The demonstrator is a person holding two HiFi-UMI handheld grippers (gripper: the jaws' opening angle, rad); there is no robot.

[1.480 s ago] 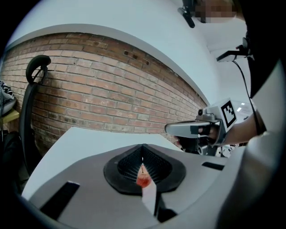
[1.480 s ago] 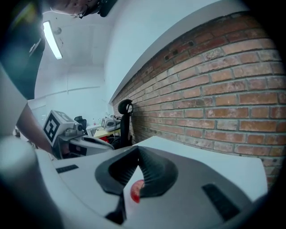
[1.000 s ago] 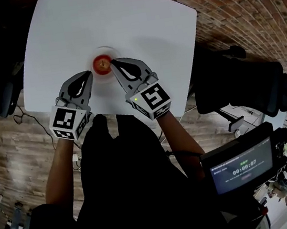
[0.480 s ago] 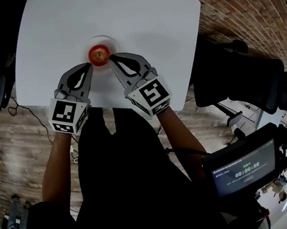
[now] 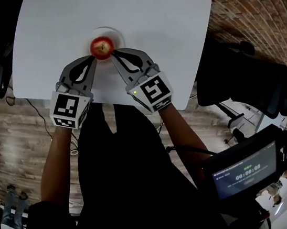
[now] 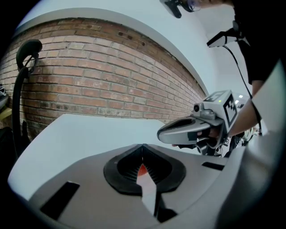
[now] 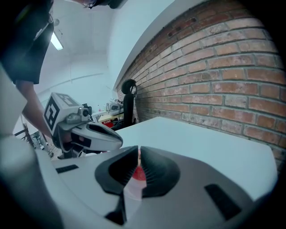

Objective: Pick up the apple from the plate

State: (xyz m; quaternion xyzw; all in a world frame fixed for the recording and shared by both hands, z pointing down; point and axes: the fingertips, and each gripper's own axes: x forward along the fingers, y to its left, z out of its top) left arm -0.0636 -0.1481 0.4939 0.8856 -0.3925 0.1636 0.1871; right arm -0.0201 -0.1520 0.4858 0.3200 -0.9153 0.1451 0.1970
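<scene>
Head view: the apple point(image 5: 101, 47) is found resting on a white plate point(image 5: 116, 34) on the white table point(image 5: 161, 13). The left gripper point(image 5: 92, 60) and right gripper point(image 5: 113, 54) are placed just beside it on its near side, tips to its left and right. Both jaw pairs are pressed together, with nothing clamped.
</scene>
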